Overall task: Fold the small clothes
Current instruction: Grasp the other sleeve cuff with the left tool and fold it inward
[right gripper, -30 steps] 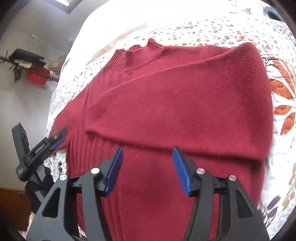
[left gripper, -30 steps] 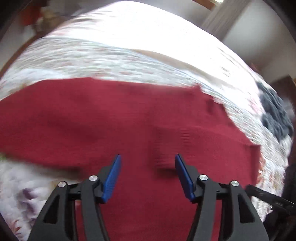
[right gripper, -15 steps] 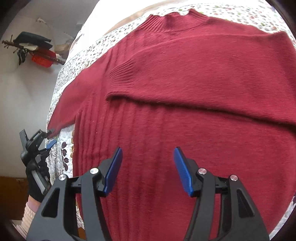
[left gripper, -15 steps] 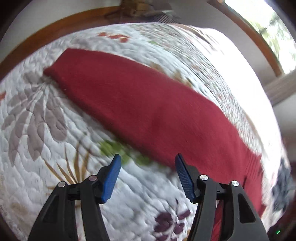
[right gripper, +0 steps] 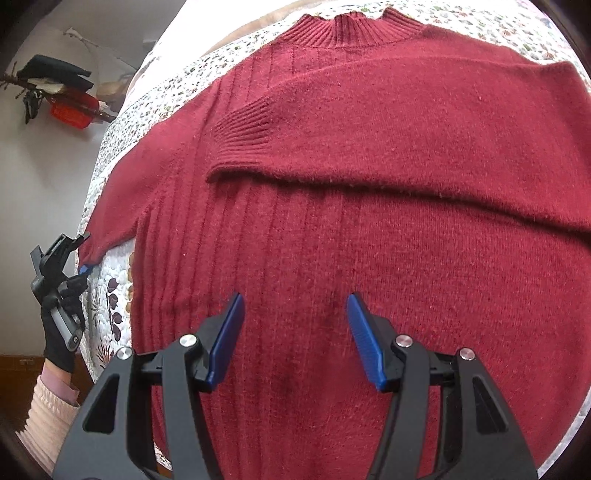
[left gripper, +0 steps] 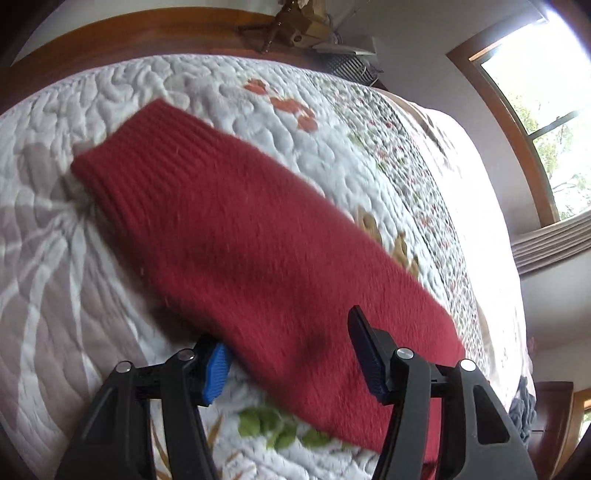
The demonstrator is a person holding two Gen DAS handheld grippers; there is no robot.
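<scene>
Dark red ribbed-knit sweater [right gripper: 369, 221] lies flat on the white quilted floral bedspread [left gripper: 55, 277], one sleeve folded across its chest. Left hand-held gripper [left gripper: 291, 354] straddles the other sleeve [left gripper: 240, 240], jaws wide. Right hand-held gripper [right gripper: 295, 339] hangs over the body, jaws wide, empty.

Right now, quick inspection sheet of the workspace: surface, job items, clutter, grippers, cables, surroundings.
Surface: quilted floral bedspread, covering a bed.
Job's things: red sweater lying flat, one sleeve folded across the chest, the other sleeve stretched out sideways.
Clutter: dark garment at the bed's far edge.
Grippers: left gripper open, straddling the outstretched sleeve; right gripper open over the sweater's body.
Cables: nothing seen.
Surroundings: window, wooden bed frame, wall hook with hanging items.
</scene>
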